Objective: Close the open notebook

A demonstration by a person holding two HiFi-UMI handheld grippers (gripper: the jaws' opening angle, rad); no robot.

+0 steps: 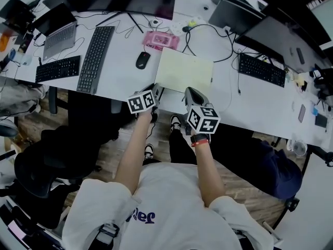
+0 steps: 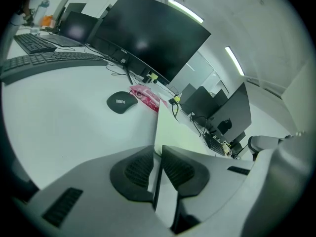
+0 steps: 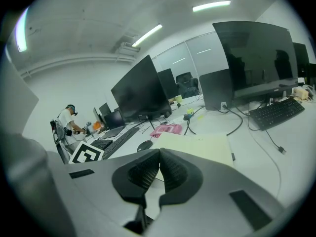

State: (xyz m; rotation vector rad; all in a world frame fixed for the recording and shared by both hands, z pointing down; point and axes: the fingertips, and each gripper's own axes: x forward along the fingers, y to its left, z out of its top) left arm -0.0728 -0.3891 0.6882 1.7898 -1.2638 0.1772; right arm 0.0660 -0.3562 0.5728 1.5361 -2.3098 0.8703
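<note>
The notebook (image 1: 184,71) lies flat on the white desk (image 1: 125,79), showing a pale yellow surface. My left gripper (image 1: 157,89) is at its near left corner. In the left gripper view the left gripper (image 2: 158,150) is shut on the notebook (image 2: 173,127): a thin pale sheet with a dark edge runs between the ribbed pads (image 2: 140,169). My right gripper (image 1: 190,92) hovers at the near edge, right of the left one. In its own view the right gripper (image 3: 159,155) has its pads together with nothing between them, and the notebook (image 3: 197,144) lies just beyond.
A black mouse (image 1: 142,60) and a pink case (image 1: 161,39) lie behind the notebook's left side. A black keyboard (image 1: 95,59) is to the left, another keyboard (image 1: 261,69) to the right. Cables (image 1: 208,35) and monitors (image 2: 148,38) stand behind. A person (image 3: 66,120) stands far off.
</note>
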